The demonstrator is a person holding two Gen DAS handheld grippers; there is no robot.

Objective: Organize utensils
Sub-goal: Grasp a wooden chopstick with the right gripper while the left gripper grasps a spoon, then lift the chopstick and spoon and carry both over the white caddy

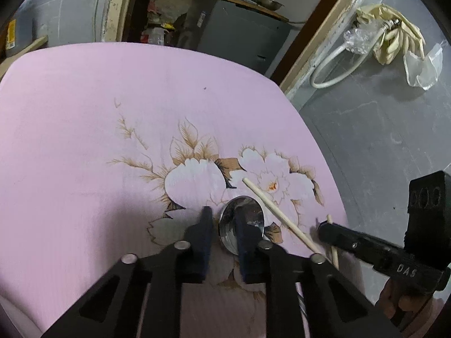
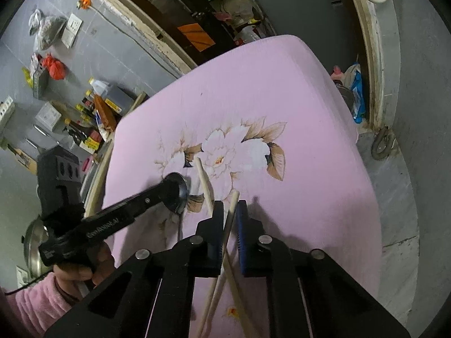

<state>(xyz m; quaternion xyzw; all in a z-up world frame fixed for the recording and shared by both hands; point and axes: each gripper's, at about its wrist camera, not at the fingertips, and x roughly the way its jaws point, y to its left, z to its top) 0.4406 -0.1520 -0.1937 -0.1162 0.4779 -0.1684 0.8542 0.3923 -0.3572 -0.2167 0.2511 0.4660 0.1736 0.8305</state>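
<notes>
A steel spoon (image 1: pixel 241 222) lies on the pink flowered cloth (image 1: pixel 84 140). My left gripper (image 1: pixel 224 219) is open above it; the bowl shows between and behind the right finger. In the right wrist view the spoon (image 2: pixel 177 194) lies under the left gripper (image 2: pixel 172 190). Two pale wooden chopsticks lie crossed on the cloth (image 2: pixel 310 112): one (image 2: pixel 205 186) runs left of my right gripper, the other (image 2: pixel 231 211) lies between its fingers. My right gripper (image 2: pixel 229 211) is open, fingers either side of that chopstick. The first chopstick (image 1: pixel 279 214) shows in the left wrist view, with the right gripper (image 1: pixel 324 229) at its near end.
The cloth covers a table with edges at the far side (image 1: pixel 169 45) and right (image 1: pixel 324 155). Grey concrete floor (image 1: pixel 380 140) lies beyond. A cluttered shelf (image 2: pixel 93 118) stands to the left. A hose and gloves (image 1: pixel 389 36) hang on the wall.
</notes>
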